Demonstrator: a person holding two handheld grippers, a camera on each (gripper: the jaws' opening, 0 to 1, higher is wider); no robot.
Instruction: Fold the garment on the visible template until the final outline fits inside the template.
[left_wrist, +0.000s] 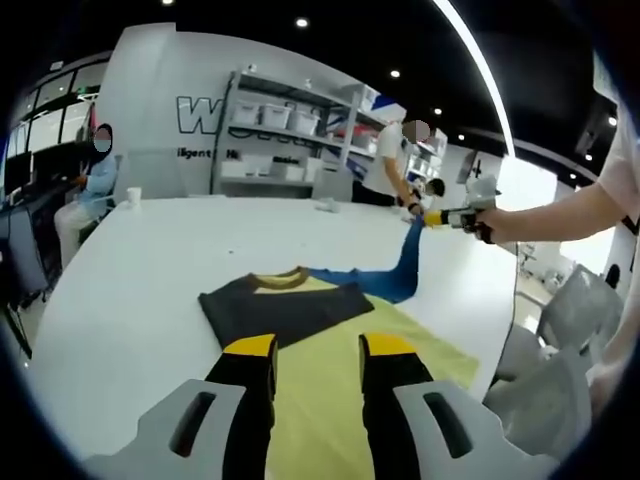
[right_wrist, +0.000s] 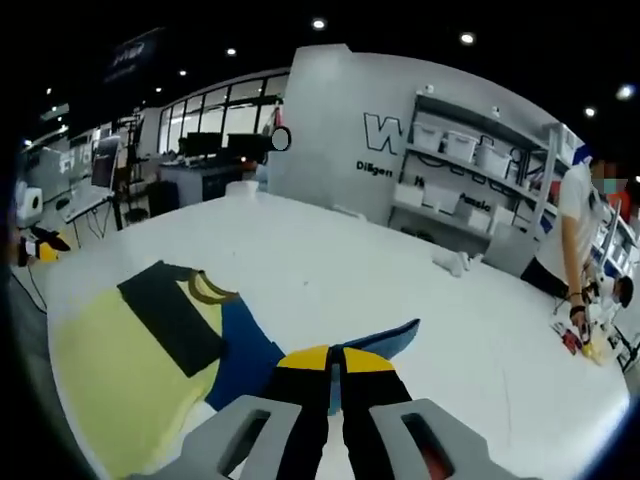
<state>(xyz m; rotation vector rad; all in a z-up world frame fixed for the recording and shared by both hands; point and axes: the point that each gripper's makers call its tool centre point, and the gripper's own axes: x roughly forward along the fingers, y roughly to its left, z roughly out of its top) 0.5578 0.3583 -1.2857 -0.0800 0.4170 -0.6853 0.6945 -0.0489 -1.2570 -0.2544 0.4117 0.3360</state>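
A white table (left_wrist: 130, 290) stands in a workshop with shelves (left_wrist: 290, 130) behind. The garment (left_wrist: 285, 305) lies partly on the yellow template (left_wrist: 330, 385), just ahead of the left gripper (left_wrist: 317, 350), whose jaws gape empty. The right gripper (right_wrist: 335, 360) pinches the blue sleeve (right_wrist: 385, 340), stretched away from the body.

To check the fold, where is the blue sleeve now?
In the left gripper view, the blue sleeve stretches right from the dark folded garment on the yellow template, pinched by the right gripper.
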